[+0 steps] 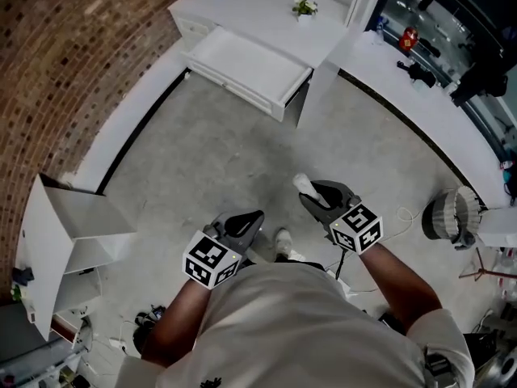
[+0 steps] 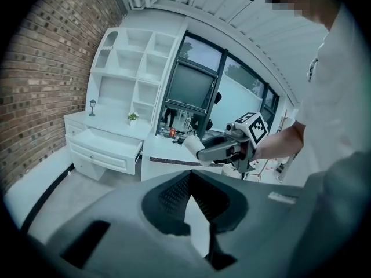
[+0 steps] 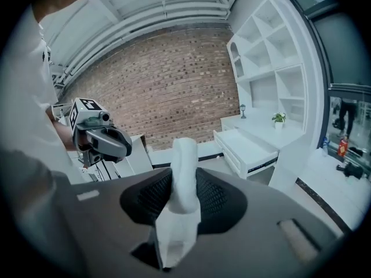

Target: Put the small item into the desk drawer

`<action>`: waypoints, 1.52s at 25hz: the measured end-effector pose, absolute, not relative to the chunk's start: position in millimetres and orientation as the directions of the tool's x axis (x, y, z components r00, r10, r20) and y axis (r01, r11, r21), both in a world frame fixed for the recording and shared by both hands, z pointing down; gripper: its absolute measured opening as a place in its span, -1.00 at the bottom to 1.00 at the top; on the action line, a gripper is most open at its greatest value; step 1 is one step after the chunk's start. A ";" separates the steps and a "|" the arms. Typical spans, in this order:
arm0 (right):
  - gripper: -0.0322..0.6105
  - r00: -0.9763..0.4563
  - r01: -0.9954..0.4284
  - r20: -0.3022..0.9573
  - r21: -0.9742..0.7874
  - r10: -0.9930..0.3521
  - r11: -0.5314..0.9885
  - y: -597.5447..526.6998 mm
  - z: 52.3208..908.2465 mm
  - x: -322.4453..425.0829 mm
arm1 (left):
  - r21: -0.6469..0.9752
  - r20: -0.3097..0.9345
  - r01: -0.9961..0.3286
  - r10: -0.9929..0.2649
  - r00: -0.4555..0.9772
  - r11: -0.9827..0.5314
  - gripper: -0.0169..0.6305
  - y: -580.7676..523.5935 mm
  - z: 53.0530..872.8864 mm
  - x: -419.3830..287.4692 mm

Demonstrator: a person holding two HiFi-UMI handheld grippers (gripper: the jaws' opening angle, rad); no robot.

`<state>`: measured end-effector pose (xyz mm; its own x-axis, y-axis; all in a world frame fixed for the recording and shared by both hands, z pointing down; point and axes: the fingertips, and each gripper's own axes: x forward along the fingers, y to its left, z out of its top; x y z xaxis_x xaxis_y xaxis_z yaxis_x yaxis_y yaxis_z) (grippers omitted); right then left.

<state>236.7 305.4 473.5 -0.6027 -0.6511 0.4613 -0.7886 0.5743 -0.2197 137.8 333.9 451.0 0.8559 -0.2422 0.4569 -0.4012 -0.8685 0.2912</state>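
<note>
White and soft-looking, the small item (image 3: 185, 155) stands upright between the jaws of the right gripper (image 1: 313, 199). The ribbed pads press it from both sides. Its rounded top pokes out past the jaw tips and its crumpled lower end sits deep in the throat, so the right gripper is clenched on the item.

The left gripper (image 1: 255, 218) is level with the right one on its left, a little apart, and carries nothing. In the left gripper view its two pads run together at the tips, with only pale floor showing in the narrow wedge behind them.

Both grippers point the same way, slightly downward, over the grey concrete floor (image 1: 234, 148). Well ahead of the jaws, across the floor, stands the white desk (image 1: 258, 10). Its drawer (image 1: 250, 69) is pulled out toward the grippers and is well apart from the item. A small potted plant (image 1: 304, 7) sits on the desk top beyond the drawer. Off to the left gripper's side runs a brick wall (image 1: 73, 47). To the right gripper's side is a white counter (image 1: 420, 107) under dark windows.
</note>
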 end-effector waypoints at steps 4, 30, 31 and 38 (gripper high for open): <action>-0.47 -0.617 -0.780 0.452 -0.240 -0.644 0.579 282.4 480.9 252.6 | 0.283 0.459 -0.450 -0.292 0.839 -0.847 -0.93 311.6 447.7 147.2; -0.47 -0.511 -0.841 0.517 -0.136 -0.687 0.524 -8.0 485.6 190.6 | 0.278 0.428 -0.401 -0.261 0.865 -0.873 -0.93 53.0 451.7 40.4; -0.47 -0.508 -0.842 0.517 -0.130 -0.688 0.524 -20.4 486.0 186.6 | 0.277 0.430 -0.405 -0.264 0.863 -0.871 -0.93 43.1 453.0 35.2; -0.47 -0.513 -0.836 0.525 -0.128 -0.679 0.533 -110.3 493.7 170.6 | 0.307 0.412 -0.459 -0.318 0.854 -0.834 -0.93 -13.4 456.0 15.5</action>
